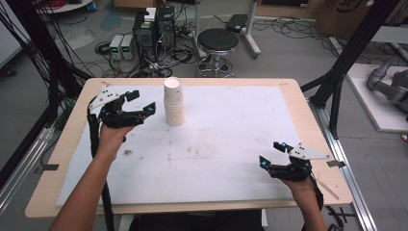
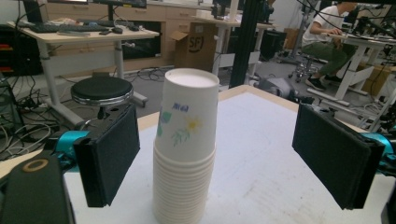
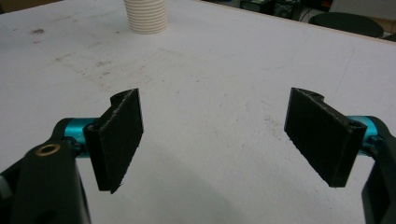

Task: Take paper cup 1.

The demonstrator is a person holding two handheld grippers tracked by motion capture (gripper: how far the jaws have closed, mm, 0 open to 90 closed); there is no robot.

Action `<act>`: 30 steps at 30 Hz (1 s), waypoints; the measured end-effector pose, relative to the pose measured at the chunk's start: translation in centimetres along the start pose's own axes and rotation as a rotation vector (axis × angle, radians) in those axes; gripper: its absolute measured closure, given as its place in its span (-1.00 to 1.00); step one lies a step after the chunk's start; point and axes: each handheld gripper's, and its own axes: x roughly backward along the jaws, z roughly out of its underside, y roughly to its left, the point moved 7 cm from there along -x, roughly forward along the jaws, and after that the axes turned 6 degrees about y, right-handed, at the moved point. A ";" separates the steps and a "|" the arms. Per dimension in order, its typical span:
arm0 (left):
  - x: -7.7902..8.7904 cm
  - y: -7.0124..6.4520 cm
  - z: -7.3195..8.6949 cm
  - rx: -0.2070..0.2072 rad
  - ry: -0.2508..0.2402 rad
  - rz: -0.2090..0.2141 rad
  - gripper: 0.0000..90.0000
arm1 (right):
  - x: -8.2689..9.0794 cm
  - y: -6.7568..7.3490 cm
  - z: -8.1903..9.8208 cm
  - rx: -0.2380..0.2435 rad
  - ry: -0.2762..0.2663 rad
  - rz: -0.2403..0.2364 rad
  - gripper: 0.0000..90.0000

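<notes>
Cup stack (image 1: pixel 173 102): paper cups nested upright, standing on the white mat (image 1: pixel 231 144) toward the far left-centre of the table (image 1: pixel 308 125); the top cup carries a small floral print, seen in the left gripper view.
Left gripper (image 1: pixel 142 102): held just left of the stack, aimed at it; jaws spread wide, not touching the cups. In its own view the stack (image 2: pixel 186 149) stands between the two black pads (image 2: pixel 109 154), clear of both.
Right gripper (image 1: pixel 273 154): low over the mat's near right part, well apart from the stack; jaws spread, nothing between them.
Mat: faint scuffs and stains near the centre.
Beyond the table: a black stool (image 1: pixel 218 41).
</notes>
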 end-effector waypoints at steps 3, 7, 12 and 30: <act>-0.8 0.3 -0.8 0.004 0.006 0.008 -0.67 | -0.1 0.1 -0.1 0.001 0.001 -0.002 -0.55; -1.8 0.6 -1.6 0.002 0.024 0.011 -0.67 | -0.2 0.2 -0.1 0.005 0.002 -0.008 -0.55; -3.1 1.0 -2.3 -0.006 0.042 0.007 -0.67 | -0.3 0.2 -0.1 0.001 0.005 -0.010 -0.55; -8.5 1.6 -3.0 -0.026 0.142 0.020 -0.67 | -0.4 0.2 -0.1 0.006 0.007 -0.015 -0.55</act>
